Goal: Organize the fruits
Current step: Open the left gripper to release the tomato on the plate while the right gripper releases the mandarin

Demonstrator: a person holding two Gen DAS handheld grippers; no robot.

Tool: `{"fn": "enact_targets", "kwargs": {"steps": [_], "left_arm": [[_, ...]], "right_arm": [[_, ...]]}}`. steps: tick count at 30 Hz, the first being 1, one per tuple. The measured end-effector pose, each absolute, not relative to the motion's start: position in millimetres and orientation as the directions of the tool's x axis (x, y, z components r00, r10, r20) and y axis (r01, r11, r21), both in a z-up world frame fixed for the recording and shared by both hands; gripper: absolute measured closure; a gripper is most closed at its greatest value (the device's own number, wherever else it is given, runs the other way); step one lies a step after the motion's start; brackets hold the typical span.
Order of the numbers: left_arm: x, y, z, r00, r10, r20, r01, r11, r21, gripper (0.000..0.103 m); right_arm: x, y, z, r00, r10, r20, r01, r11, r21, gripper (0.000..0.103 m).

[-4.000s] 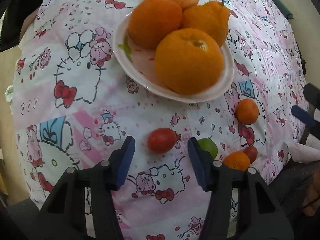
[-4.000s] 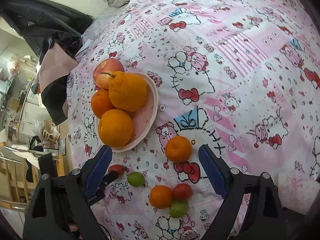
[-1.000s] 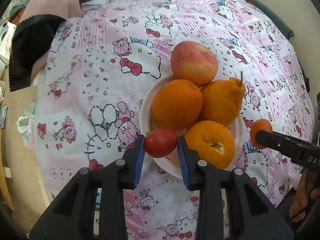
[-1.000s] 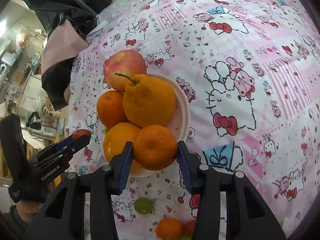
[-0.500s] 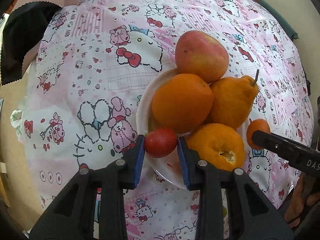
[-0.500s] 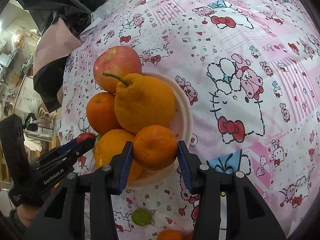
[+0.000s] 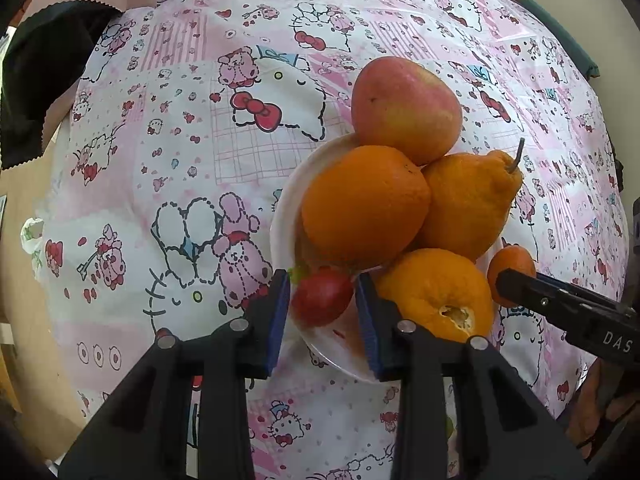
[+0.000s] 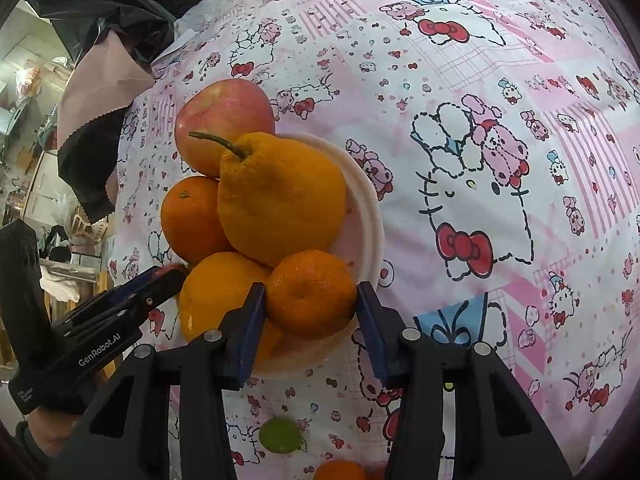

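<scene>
A white plate (image 7: 280, 236) holds a red apple (image 7: 404, 108), a smooth orange (image 7: 364, 208), a bumpy stemmed orange (image 7: 468, 200) and another orange (image 7: 436, 292). My left gripper (image 7: 320, 304) is shut on a small red fruit (image 7: 322, 300) just over the plate's near rim. In the right wrist view, my right gripper (image 8: 310, 312) has a mandarin (image 8: 312, 292) between its pads. Its jaws are opening, the pads still touch the peel, and the mandarin leans on the pile at the plate (image 8: 374, 216) edge.
A pink cartoon-print cloth (image 8: 500, 80) covers the table. A green fruit (image 8: 279, 435) and a small orange (image 8: 340, 472) lie on it below the plate. A black and pink cloth (image 7: 40, 80) hangs off the far left edge. A person's hand (image 8: 44, 432) holds the left gripper.
Four seconds ago both grippers stood open over loose fruit on the cloth. Each has since shut on a fruit and carried it to the plate, sinking closer over the last second.
</scene>
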State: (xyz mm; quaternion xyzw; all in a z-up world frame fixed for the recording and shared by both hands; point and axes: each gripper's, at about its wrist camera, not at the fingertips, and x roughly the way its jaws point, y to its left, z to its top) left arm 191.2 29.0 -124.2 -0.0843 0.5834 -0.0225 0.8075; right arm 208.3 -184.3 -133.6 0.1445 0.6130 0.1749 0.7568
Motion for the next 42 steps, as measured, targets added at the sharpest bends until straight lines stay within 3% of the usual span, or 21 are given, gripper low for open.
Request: {"fn": "enact_targets", "kwargs": {"steps": [2,4,6,12,26,42], "left_arm": [[191.2,27.8,-122.5,0.319,-0.142,-0.937,-0.06,0.984,-0.169,0.065],[190.5,25.8,-119.4,0.334,-0.127,-0.934,-0.055,0.987,-0.154,0.047],[189.6,23.7,-117.2,0.347,-0.104,-0.932,-0.05,0.99,-0.129,0.039],[190.0,25.9,-116.6,0.349,-0.074,-0.934,-0.053,0.994,-0.098,0.026],[187.8,31.9,-108.3,0.38,-0.069,-0.922,-0.069,0.992,-0.102,0.026],[158.5,38.7,-59.4,0.498,-0.052,-0.866,-0.087,0.99,-0.109,0.026]], "right_arm": [[208.3,-183.4,-133.9,0.183,0.447,-0.876,-0.088,0.895,0.438,0.054],[208.1,-182.9,-133.5,0.184,0.447,-0.876,-0.09,0.895,0.438,0.054],[208.3,-183.3,-133.2,0.185,0.448,-0.875,-0.086,0.894,0.44,0.054],[207.8,-185.4,-120.9,0.233,0.461,-0.857,-0.097,0.887,0.451,0.038],[205.5,-186.5,-113.6,0.243,0.47,-0.848,-0.096,0.882,0.462,0.033],[183.4,-206.6,-60.5,0.418,0.406,-0.813,-0.132,0.912,0.388,0.033]]}}
